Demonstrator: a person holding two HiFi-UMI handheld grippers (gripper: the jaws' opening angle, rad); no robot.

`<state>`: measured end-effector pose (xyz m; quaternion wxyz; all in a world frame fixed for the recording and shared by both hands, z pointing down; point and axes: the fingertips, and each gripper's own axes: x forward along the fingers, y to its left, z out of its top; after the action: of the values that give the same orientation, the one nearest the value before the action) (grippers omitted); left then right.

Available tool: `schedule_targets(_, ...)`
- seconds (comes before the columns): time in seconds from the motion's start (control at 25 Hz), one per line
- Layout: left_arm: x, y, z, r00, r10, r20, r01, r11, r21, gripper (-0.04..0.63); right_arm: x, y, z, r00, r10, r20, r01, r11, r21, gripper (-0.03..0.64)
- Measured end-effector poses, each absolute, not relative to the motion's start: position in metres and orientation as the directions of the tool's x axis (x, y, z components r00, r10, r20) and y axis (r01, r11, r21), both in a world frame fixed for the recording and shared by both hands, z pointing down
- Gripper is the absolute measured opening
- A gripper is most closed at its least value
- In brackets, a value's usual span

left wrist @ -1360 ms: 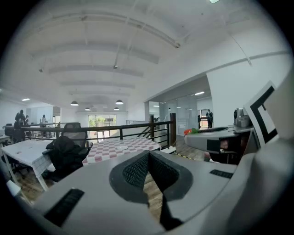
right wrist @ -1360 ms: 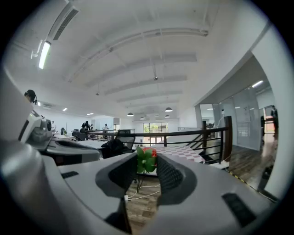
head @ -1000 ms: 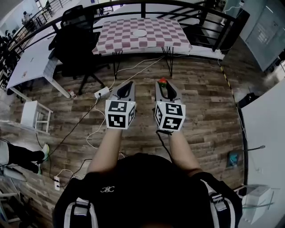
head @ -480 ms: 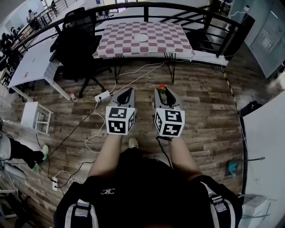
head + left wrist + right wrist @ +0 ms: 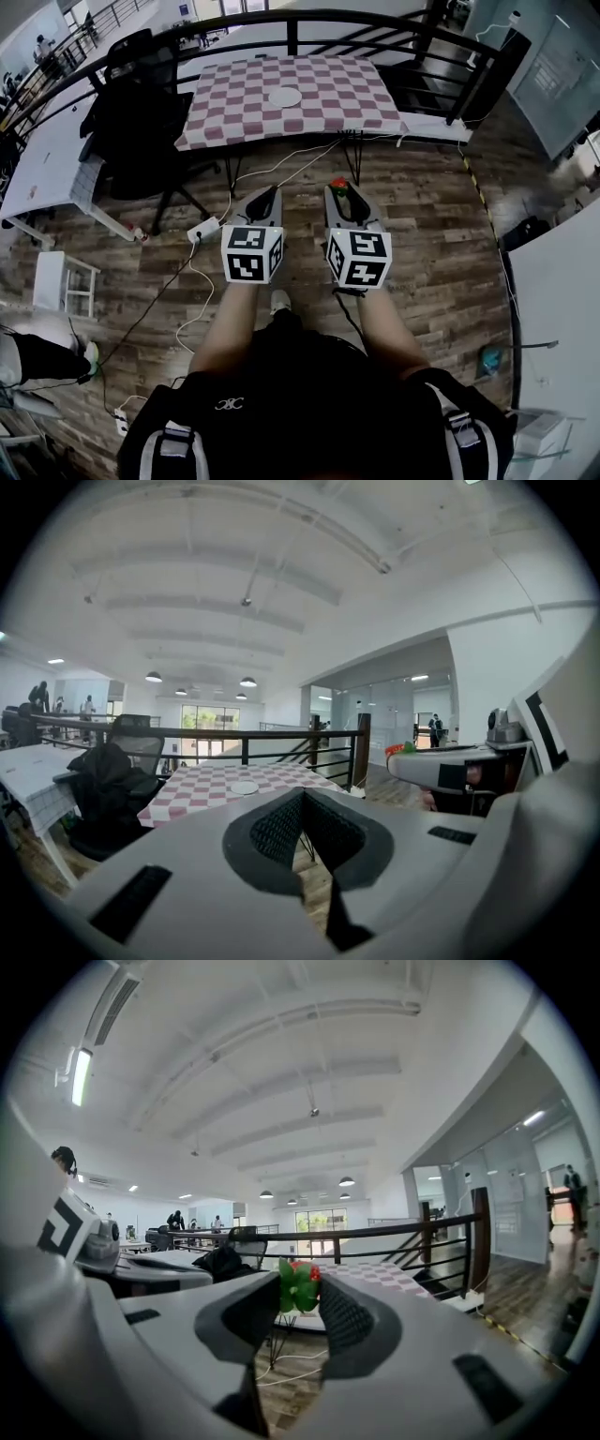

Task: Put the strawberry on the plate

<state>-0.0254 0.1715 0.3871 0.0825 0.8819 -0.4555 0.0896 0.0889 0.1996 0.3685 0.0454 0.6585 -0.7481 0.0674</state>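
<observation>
A red strawberry with green leaves (image 5: 339, 184) is pinched at the tips of my right gripper (image 5: 339, 191), which is shut on it and held at waist height over the wooden floor. The right gripper view shows the strawberry (image 5: 300, 1283) between the jaw tips. My left gripper (image 5: 270, 191) hangs beside it, shut and empty, and its own view shows its tips (image 5: 302, 792) meeting. The white plate (image 5: 284, 97) lies on a red-and-white checkered table (image 5: 356, 89) ahead of both grippers. In the left gripper view the plate (image 5: 244, 787) is small and far off.
A black railing (image 5: 375, 19) runs behind the checkered table. A black office chair with a jacket (image 5: 141, 103) stands left of it, next to a white table (image 5: 47, 159). Cables and a power strip (image 5: 202, 230) lie on the floor. A white stool (image 5: 64, 281) is at the left.
The checkered table and plate have shifted left and look a little nearer in the head view. Both grippers keep the same pose, the strawberry still in the right one.
</observation>
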Motion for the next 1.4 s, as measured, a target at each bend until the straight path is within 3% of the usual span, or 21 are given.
schedule_targets(0.64,-0.055,-0.045,0.388,0.631,-0.736,0.244,-0.769,-0.634,0.079,-0.009,0.057,-0.014,0.370,-0.072,-0.983,0.168,-0.997,0.068,-0.034,0.140)
schedule_targets(1.4,-0.063,-0.146,0.424,0.615,-0.724,0.312,-0.781,-0.614,0.115,-0.009,0.052,-0.127,0.396,-0.122,-0.975,0.185,-0.990,0.105,-0.098,0.140)
